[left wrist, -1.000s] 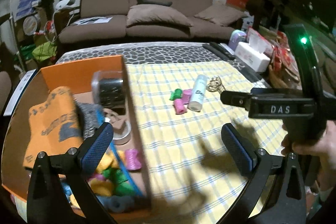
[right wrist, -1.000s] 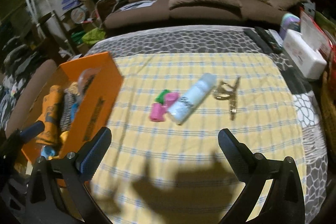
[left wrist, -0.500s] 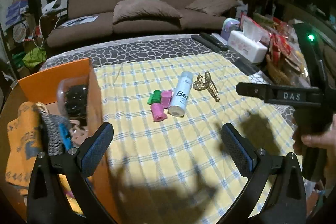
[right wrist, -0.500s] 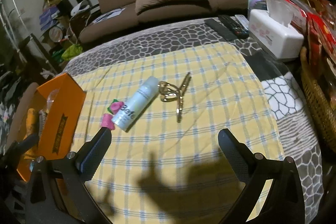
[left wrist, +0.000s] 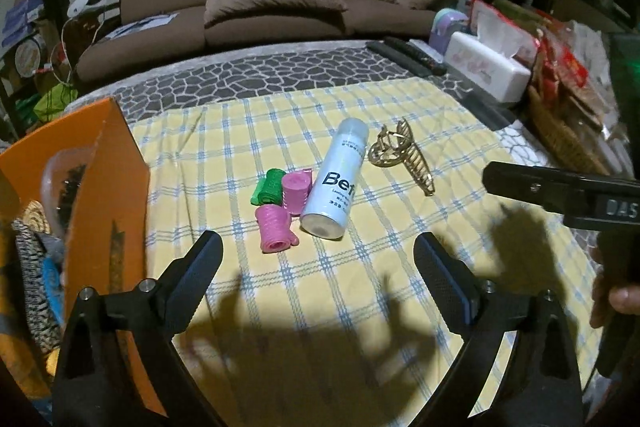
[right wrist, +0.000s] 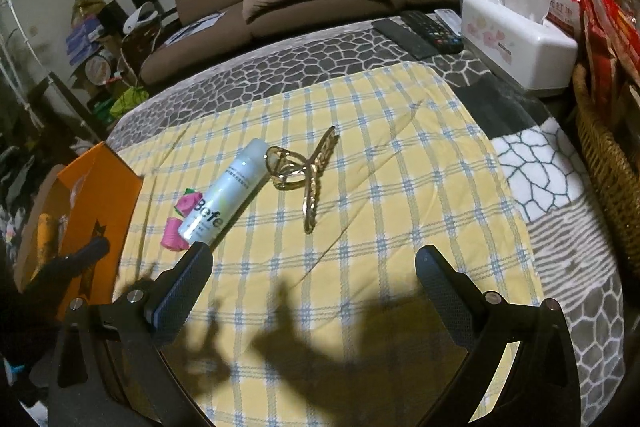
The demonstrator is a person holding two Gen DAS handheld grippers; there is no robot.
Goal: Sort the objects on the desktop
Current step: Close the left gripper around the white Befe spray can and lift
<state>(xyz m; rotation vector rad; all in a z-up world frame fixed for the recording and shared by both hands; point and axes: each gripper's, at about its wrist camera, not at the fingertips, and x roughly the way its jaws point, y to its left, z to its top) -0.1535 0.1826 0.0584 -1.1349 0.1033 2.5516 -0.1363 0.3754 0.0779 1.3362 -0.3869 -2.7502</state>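
The desktop objects are lying in a small cluster on the yellow checked cloth covering the desk, around the middle of the left wrist frame. A white spray bottle is resting on its side, with two pink curlers and a green curler touching or lying just beside it on its left. A gold hair claw is sitting just right of the bottle. An orange box is standing at the left edge, with cloth items showing inside it.

The left gripper is hovering low in the frame, its fingers closing slightly but spread wide, with nothing between them. The right gripper is hanging over the cloth in the lower part of its own frame, its fingers wide apart and gripping nothing. A person's hand is showing at the right edge, holding the right gripper's handle. A white tissue box is sitting at the upper right.
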